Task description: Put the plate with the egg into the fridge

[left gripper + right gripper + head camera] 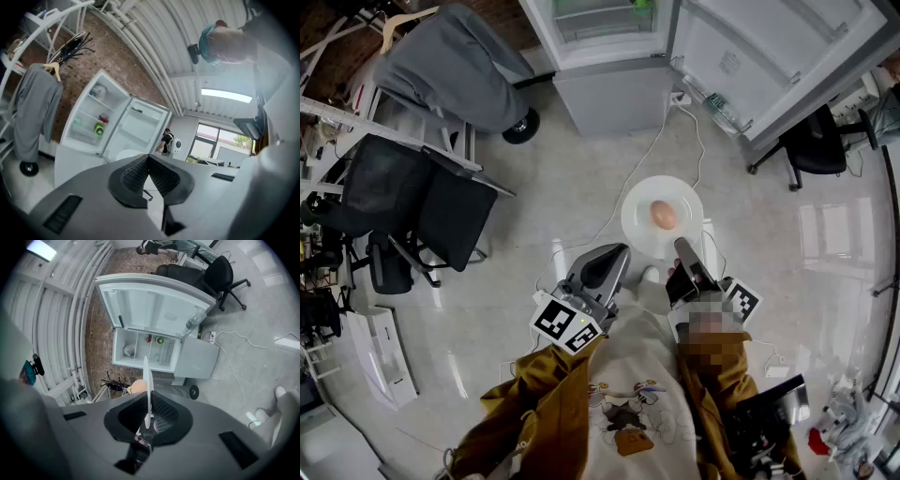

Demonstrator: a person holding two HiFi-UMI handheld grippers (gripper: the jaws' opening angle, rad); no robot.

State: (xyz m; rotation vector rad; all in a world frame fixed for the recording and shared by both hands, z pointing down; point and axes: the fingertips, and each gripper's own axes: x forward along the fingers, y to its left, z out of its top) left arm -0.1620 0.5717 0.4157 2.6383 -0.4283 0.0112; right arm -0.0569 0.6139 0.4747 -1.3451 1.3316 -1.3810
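Between right gripper (682,247) fingers: rim of plate (639,220), clamped tight, egg (663,215) on top (near its middle). Left gripper (622,251) just beside plate, fingers closed together, empty. Fridge (609,94) open beyond fingertips.

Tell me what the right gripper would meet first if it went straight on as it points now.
Beyond the white round plate it holds, probably the open white fridge; the way between looks free, but depth is unclear.

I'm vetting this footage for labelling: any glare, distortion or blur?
Head view: window glare on the floor. Left gripper view: fisheye bends the ceiling pipes, ceiling lamp blown out. Right gripper view: dark vignetted corners, fridge sharp.
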